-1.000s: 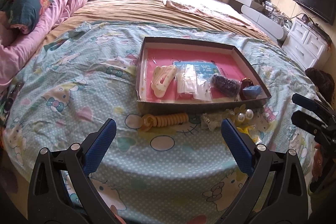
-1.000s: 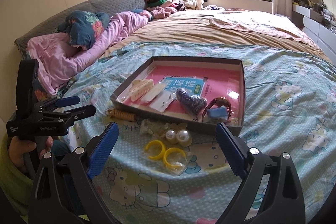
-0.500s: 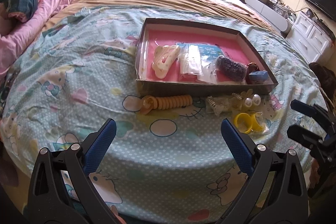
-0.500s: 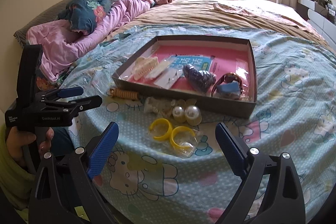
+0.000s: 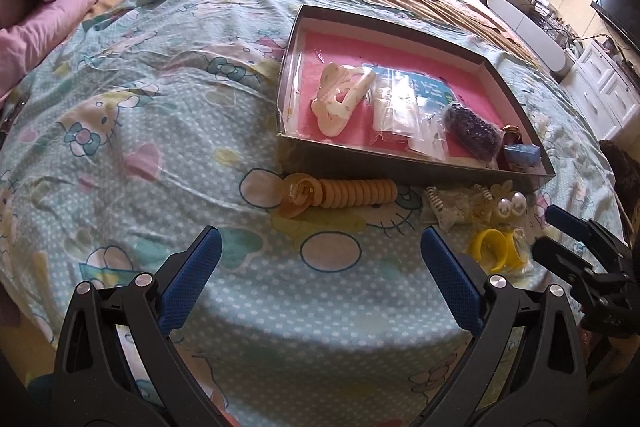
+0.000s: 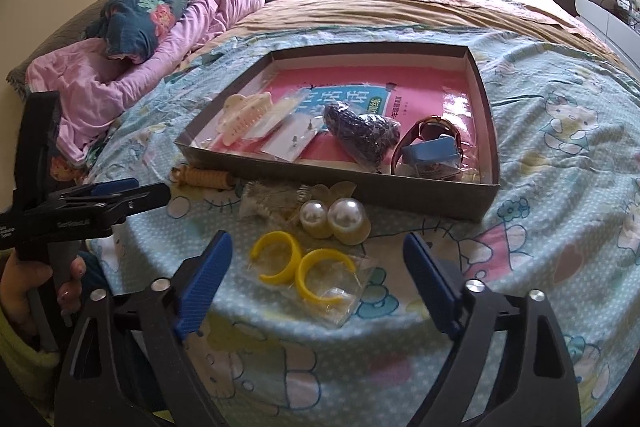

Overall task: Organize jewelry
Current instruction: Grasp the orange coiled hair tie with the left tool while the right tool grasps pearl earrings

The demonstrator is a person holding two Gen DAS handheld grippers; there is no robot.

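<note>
A shallow box (image 5: 400,163) with a pink floor lies on the bedspread, holding a cream hair claw (image 5: 340,99), clear packets, a dark beaded piece (image 5: 474,131) and a small blue case (image 6: 430,151). In front of it lie an orange coil hair tie (image 5: 352,193), pearl earrings (image 6: 334,217) and bagged yellow hoop earrings (image 6: 304,267). My left gripper (image 5: 320,235) is open, low over the cloth just short of the coil tie. My right gripper (image 6: 318,241) is closing, with the yellow hoops between its jaws; the pads do not touch them.
A pink quilt (image 6: 120,67) and a blue pillow lie at the left, a tan blanket (image 6: 400,7) beyond the box. White drawers (image 5: 600,95) and a television stand at the right. The bed's near edge drops off just below both grippers. A hand (image 6: 24,279) holds the left gripper.
Both grippers have come down and nearer to the bedspread. The right gripper's jaws have narrowed around the yellow hoops. Nothing on the bed has moved.
</note>
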